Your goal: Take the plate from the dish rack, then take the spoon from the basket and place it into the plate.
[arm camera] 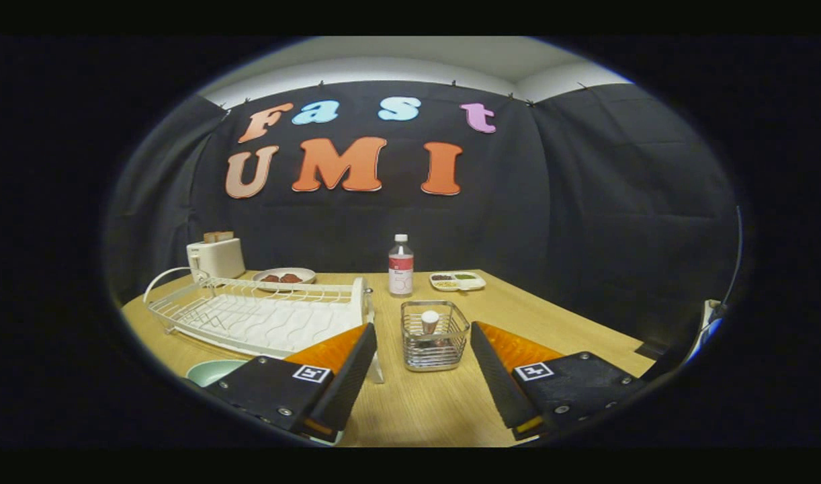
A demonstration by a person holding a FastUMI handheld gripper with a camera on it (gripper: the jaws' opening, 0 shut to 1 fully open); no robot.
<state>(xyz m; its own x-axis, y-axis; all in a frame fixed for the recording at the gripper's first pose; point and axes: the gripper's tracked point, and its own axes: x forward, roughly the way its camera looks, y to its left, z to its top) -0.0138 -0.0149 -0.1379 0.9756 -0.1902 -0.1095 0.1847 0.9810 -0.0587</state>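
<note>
Just ahead of the basket [435, 334], hand-held gripper [422, 383] is hovering wide open, empty; spoon [429, 321] handle is risking slipping sideways on closure.

This is a pretend kitchen set up inside a booth. Black cloth [585, 202] hangs all around like walls, and a plain white wall shows above it. A wooden tabletop [518, 316] holds kitchen things. There is a white dish rack [263, 316], a toaster [215, 259] with bread in it, and a plate of food [284, 275] behind the rack. A bottle [401, 265] stands near a small tray of snacks [457, 281]. A shiny wire basket [435, 335] sits in front, and a green plate [212, 371] lies beside the rack. The claw [424, 376] hangs wide open just before the basket.
</note>
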